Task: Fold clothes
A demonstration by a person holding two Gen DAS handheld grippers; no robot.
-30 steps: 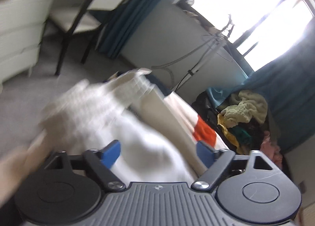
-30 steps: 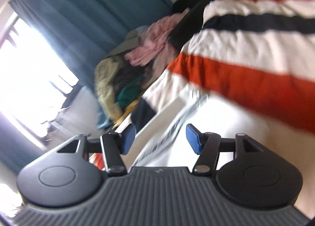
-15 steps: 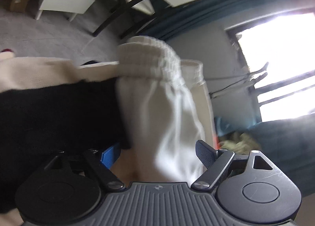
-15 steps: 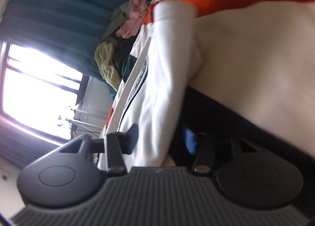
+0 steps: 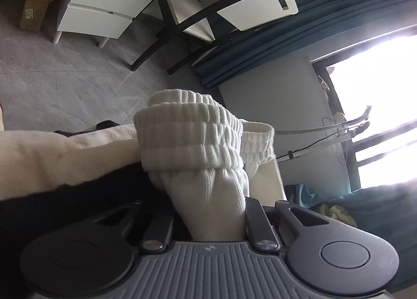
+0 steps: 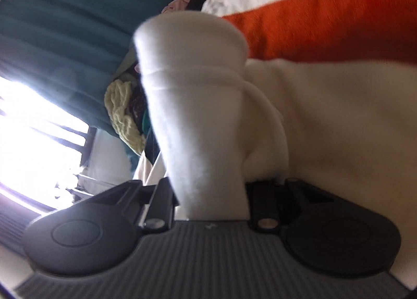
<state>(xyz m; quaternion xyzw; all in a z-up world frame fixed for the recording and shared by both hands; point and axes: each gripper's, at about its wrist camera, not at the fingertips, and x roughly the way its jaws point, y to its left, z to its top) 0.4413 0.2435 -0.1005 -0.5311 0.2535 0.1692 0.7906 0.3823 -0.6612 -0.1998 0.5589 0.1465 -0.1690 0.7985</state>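
Cotton, soft and limp, is what both hands have hold of: a white ribbed knit garment with a gathered elastic waistband (image 5: 192, 140), probably a pair of shorts or trousers, though so close a view shows too little to be sure. It lies on a bed under a cream, orange and dark striped blanket (image 6: 325, 25), at the edge nearest the grey floor (image 5: 65, 77).

The left hand-held gripper (image 5: 208, 220) is closing and already pinches a bunch of the ribbed cloth just below the waistband, with the fabric squeezed between its jaws. The right hand-held gripper (image 6: 211, 200) is closing too, and a thick white fold of the same garment (image 6: 192, 95) stands up between its jaws, apparently clamped.

Handling should be easy on weight and hard on shape. The piece looks light, will not break, and will sag wherever it is unsupported, so 2 holds set well apart suit it better than 1. The elastic band is the firmest place to grip, since the gathers give the pads something thick to bite; the thinner leg cloth could slip out or drag a 2nd layer along. The blanket's fuzzy surface may cling and resist sliding, so lifting clear before folding seems wiser.
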